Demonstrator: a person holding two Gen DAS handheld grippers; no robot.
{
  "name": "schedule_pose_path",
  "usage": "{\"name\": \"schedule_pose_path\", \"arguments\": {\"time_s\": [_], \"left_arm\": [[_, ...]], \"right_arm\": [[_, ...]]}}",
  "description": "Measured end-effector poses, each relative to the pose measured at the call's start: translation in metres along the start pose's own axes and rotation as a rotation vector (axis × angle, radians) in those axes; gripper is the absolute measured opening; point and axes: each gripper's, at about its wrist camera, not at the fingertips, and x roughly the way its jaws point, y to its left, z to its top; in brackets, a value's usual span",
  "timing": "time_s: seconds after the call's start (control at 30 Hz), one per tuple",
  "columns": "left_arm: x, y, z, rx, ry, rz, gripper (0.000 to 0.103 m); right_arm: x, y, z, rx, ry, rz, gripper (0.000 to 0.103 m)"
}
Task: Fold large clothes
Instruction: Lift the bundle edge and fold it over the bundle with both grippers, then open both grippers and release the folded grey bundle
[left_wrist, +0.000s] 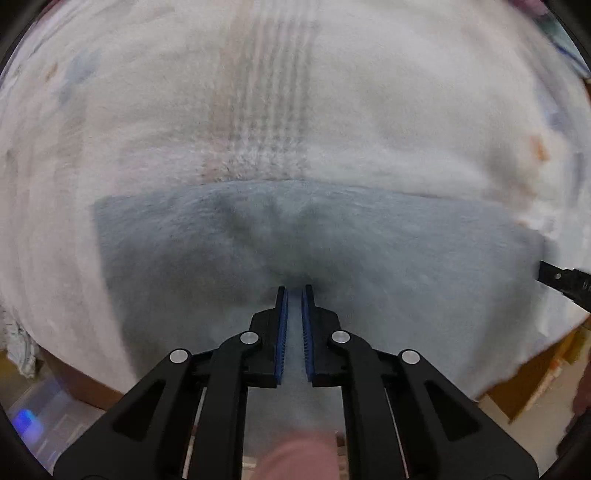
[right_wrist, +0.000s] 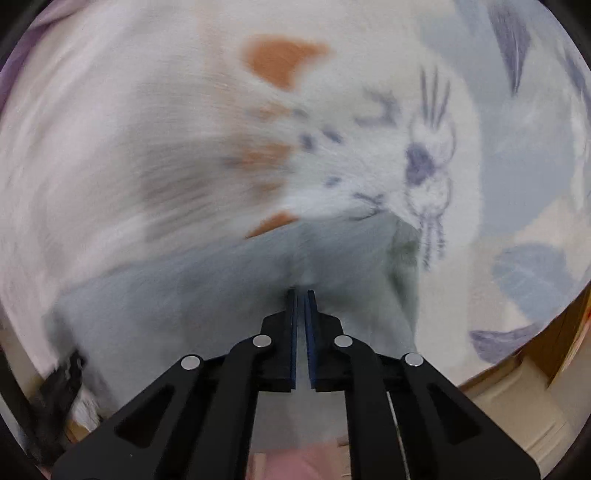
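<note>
Pinching grey garment (left_wrist: 295, 240), left gripper (left_wrist: 295, 291); right gripper (right_wrist: 301, 293)

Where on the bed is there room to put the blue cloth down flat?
The widest free patch is the white printed sheet beyond the pale blue cloth, past its far edge. Another lies to its left, towards the bed's edge. It is crowded near the front: the left gripper and right gripper both pinch the cloth there.

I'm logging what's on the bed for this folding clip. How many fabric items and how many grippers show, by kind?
Grey-blue garment: 1
White patterned bedsheet: 1
Grippers: 2, left gripper and right gripper, each pinching the garment
Total: 4
</note>
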Motion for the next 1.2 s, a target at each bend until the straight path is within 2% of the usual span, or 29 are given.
{"name": "schedule_pose_path", "arguments": {"time_s": [0.07,0.17,0.2,0.23,0.27,0.3,0.33,0.4,0.43,0.47,0.5,0.57,0.6,0.63,0.67,0.7,0.73,0.8,0.83,0.87,0.9,0.93,0.97,1.0,1.1,1.13,1.17,1.2], "left_arm": [[-0.017,-0.005,-0.014,0.021,-0.008,-0.078,0.007],[0.015,-0.004,-0.031,0.015,0.064,-0.102,0.009],[0.041,-0.006,-0.04,0.017,0.09,-0.081,0.009],[0.055,-0.008,-0.047,0.024,0.079,-0.068,0.009],[0.053,-0.011,-0.051,0.044,0.046,-0.047,0.009],[0.047,-0.015,-0.053,0.058,0.062,-0.032,0.009],[0.039,-0.017,-0.055,0.061,0.095,-0.031,0.009],[0.026,-0.014,-0.067,0.048,0.089,-0.06,0.009],[0.032,-0.013,-0.073,0.066,0.106,-0.035,0.009],[0.049,-0.01,-0.076,0.065,0.134,-0.016,0.009],[0.063,-0.004,-0.077,0.045,0.146,-0.03,0.009],[0.071,0.005,-0.074,0.017,0.11,-0.064,0.01],[0.064,0.006,-0.071,0.009,0.152,-0.067,0.009],[0.054,0.006,-0.071,0.002,0.157,-0.068,0.009],[0.039,0.008,-0.073,0.008,0.125,-0.054,0.01],[0.028,0.011,-0.075,0.024,0.089,-0.035,0.01],[0.021,0.015,-0.076,0.039,0.069,-0.012,0.01],[0.033,0.031,-0.077,0.019,0.09,0.025,0.009],[0.05,0.04,-0.075,-0.017,0.111,0.024,0.009],[0.069,0.044,-0.072,-0.044,0.131,0.023,0.01],[0.074,0.049,-0.066,-0.054,0.1,0.009,0.01],[0.07,0.046,-0.06,-0.053,0.135,0.031,0.01],[0.062,0.042,-0.055,-0.061,0.153,0.044,0.009],[0.051,0.042,-0.051,-0.058,0.136,0.031,0.009],[0.023,0.037,-0.048,-0.038,0.109,0.028,0.01],[0.015,0.038,-0.05,-0.041,0.104,0.032,0.014],[0.003,0.038,-0.048,-0.053,0.089,0.028,0.027],[-0.005,0.029,-0.045,-0.062,0.071,0.024,0.046]], "right_arm": [[-0.019,0.019,-0.029,-0.071,0.003,0.139,0.006],[0.011,0.043,-0.057,-0.084,0.091,0.261,0.007],[0.036,0.05,-0.065,-0.092,0.121,0.255,0.007],[0.057,0.057,-0.07,-0.105,0.142,0.207,0.004],[0.068,0.059,-0.078,-0.11,0.104,0.184,0.004],[0.064,0.062,-0.083,-0.095,0.092,0.171,0.005],[0.052,0.067,-0.089,-0.075,0.133,0.159,0.011],[0.039,0.078,-0.113,-0.121,0.226,0.197,0.008],[0.041,0.084,-0.122,-0.154,0.224,0.169,0.008],[0.05,0.087,-0.134,-0.197,0.216,0.105,0.008],[0.073,0.087,-0.143,-0.229,0.231,0.044,0.008],[0.095,0.082,-0.146,-0.187,0.245,0.085,0.005],[0.092,0.081,-0.145,-0.146,0.273,0.09,0.005],[0.084,0.08,-0.145,-0.1,0.312,0.097,0.006],[0.07,0.079,-0.145,-0.083,0.307,0.124,0.009],[0.05,0.076,-0.145,-0.088,0.254,0.147,0.009],[0.032,0.073,-0.145,-0.114,0.189,0.114,0.01],[0.018,0.056,-0.144,-0.147,0.104,-0.041,0.016],[0.028,0.045,-0.141,-0.128,0.113,-0.067,0.02],[0.049,0.035,-0.138,-0.098,0.149,-0.092,0.02],[0.074,0.022,-0.138,-0.066,0.199,-0.093,0.02],[0.082,0.013,-0.138,-0.027,0.194,-0.019,0.02],[0.078,0.013,-0.138,-0.014,0.218,-0.005,0.019],[0.071,0.016,-0.139,-0.014,0.236,-0.003,0.02],[0.034,0.01,-0.146,0.03,0.197,0.038,0.022],[0.026,0.004,-0.148,0.041,0.197,0.061,0.023],[0.018,0.005,-0.151,0.047,0.198,0.093,0.027],[0.009,0.004,-0.159,0.046,0.193,0.116,0.035]]}}
